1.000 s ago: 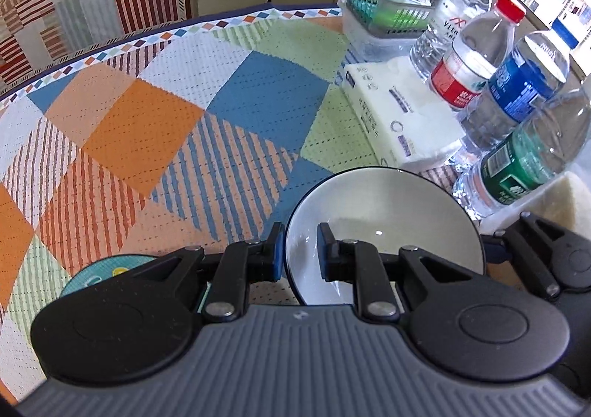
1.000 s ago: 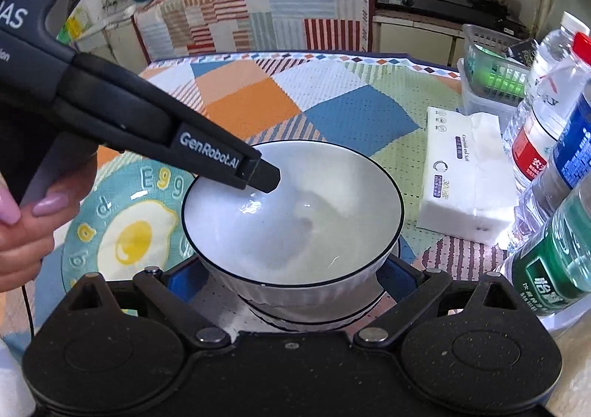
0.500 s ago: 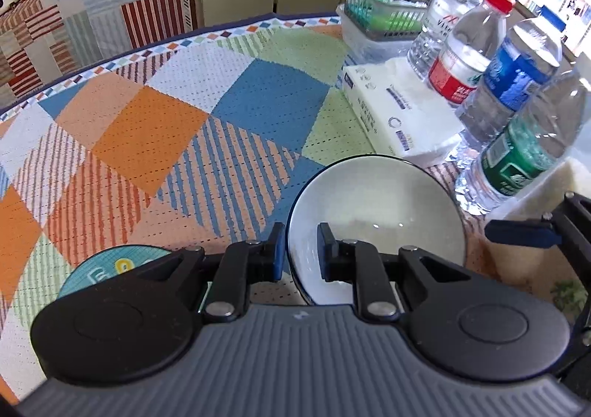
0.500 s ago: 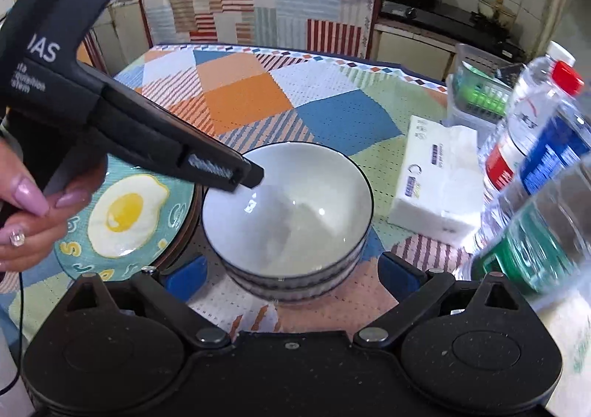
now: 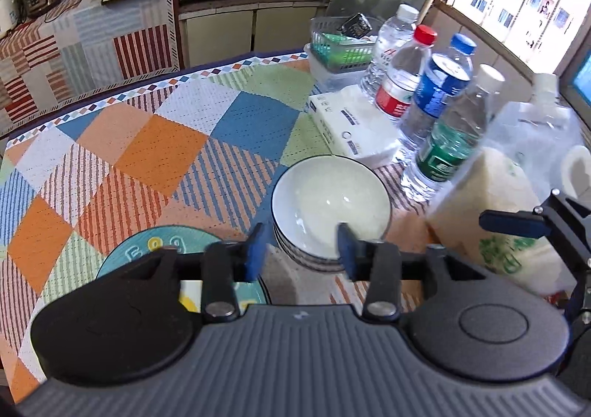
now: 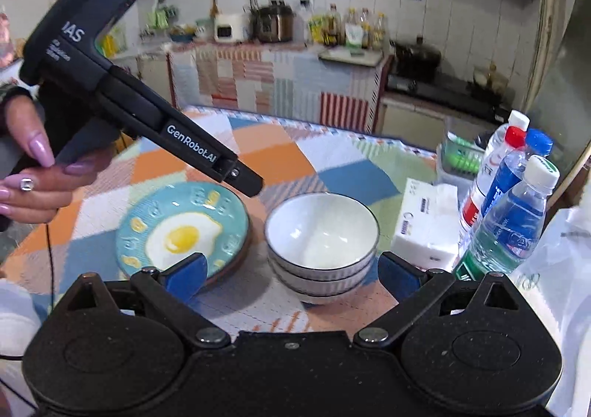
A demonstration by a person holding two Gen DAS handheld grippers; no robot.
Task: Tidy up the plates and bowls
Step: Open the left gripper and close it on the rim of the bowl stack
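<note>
The bowls (image 6: 321, 243) sit nested in one stack on the cloth (image 5: 159, 143), just right of the egg plate (image 6: 183, 232) and near the tissue pack (image 6: 424, 228), likely to save room. Both the left gripper (image 5: 299, 250) and right gripper (image 6: 291, 269) are spread wide and empty, above the stack, touching nothing.

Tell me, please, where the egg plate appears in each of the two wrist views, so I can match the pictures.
Left wrist view: the egg plate sits low and left, mostly hidden behind the left gripper.
Right wrist view: the egg plate lies whole, left of centre, beside the left finger of the right gripper.
Shared landmark: the stack of white bowls, just to the right of the plate in both.
</note>
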